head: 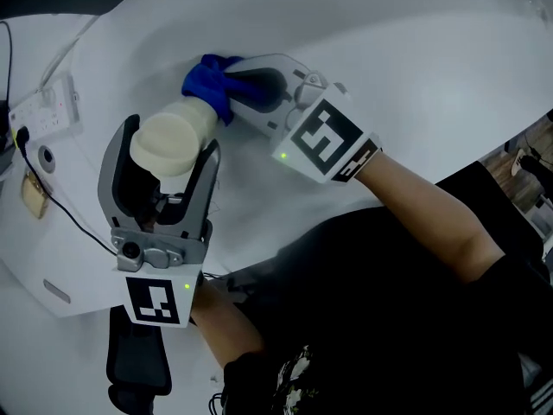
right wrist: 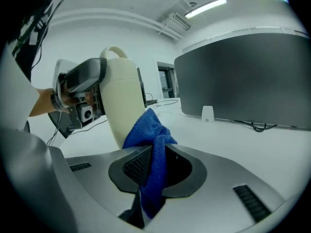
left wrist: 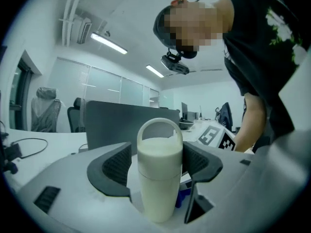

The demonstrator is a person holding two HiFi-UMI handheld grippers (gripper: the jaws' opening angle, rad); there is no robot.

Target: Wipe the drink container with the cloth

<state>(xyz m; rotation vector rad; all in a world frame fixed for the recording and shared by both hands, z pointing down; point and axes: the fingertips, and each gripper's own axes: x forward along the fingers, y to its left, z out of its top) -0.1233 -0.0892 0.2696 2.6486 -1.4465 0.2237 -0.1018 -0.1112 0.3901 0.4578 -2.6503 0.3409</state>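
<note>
A cream drink container (head: 175,133) with a loop handle on its lid stands between the jaws of my left gripper (head: 171,141), which is shut on it. In the left gripper view the container (left wrist: 159,174) fills the gap and both pads (left wrist: 115,165) press its sides. My right gripper (head: 238,85) is shut on a blue cloth (head: 210,81) and holds it against the container's lower far side. In the right gripper view the cloth (right wrist: 149,139) hangs from the jaws and touches the container (right wrist: 124,101). A bit of the cloth (left wrist: 183,198) shows behind the container's base.
Everything is over a white table (head: 415,50). A power strip (head: 43,106) with a black cable lies at the table's left edge. A dark monitor (right wrist: 243,81) stands to the right of the cloth. An office chair (head: 138,361) sits below the table's near edge.
</note>
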